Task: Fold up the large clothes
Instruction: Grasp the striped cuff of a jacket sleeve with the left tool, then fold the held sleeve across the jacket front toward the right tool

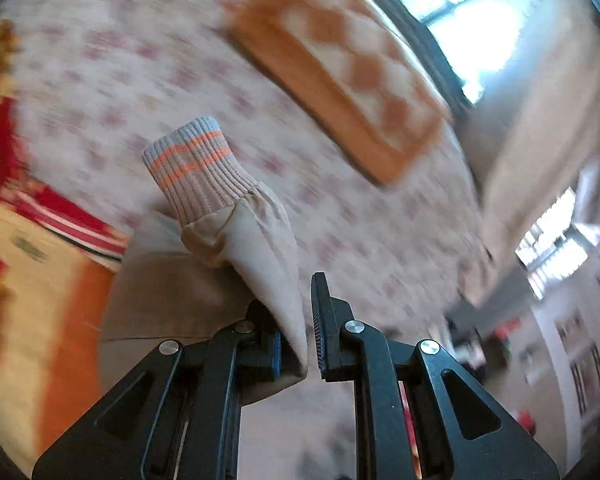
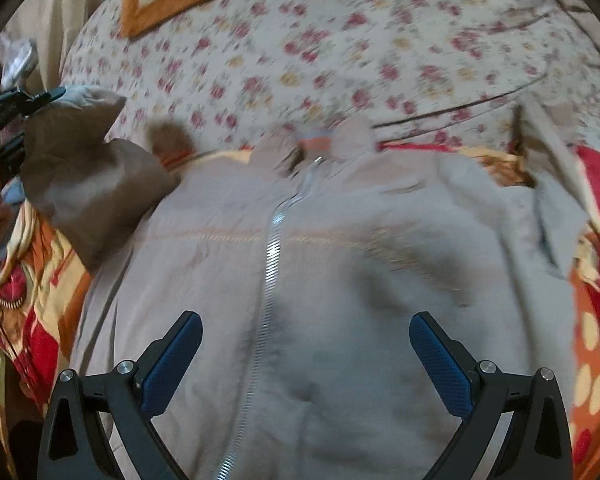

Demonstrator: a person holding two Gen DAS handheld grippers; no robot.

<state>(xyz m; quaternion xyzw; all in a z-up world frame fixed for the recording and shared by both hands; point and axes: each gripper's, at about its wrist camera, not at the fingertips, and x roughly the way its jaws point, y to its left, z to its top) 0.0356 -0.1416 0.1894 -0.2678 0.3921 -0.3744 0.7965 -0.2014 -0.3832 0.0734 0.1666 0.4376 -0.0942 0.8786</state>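
A beige zip-up jacket (image 2: 340, 264) lies front-up on the bed, its silver zipper (image 2: 274, 248) running down the middle. My left gripper (image 1: 296, 320) is shut on the jacket's left sleeve (image 1: 256, 240) and holds it lifted; the ribbed cuff (image 1: 198, 164) with orange stripes sticks up beyond the fingers. The same lifted sleeve (image 2: 84, 168) and the left gripper (image 2: 16, 108) show at the left of the right wrist view. My right gripper (image 2: 306, 344) is open and empty, hovering over the jacket's lower front.
The bed has a floral sheet (image 2: 320, 52). An orange and white checked blanket (image 1: 340, 68) lies folded at the far side. A red, orange and yellow blanket (image 2: 36, 288) lies under the jacket. Windows (image 1: 472, 12) and shelves stand beyond the bed.
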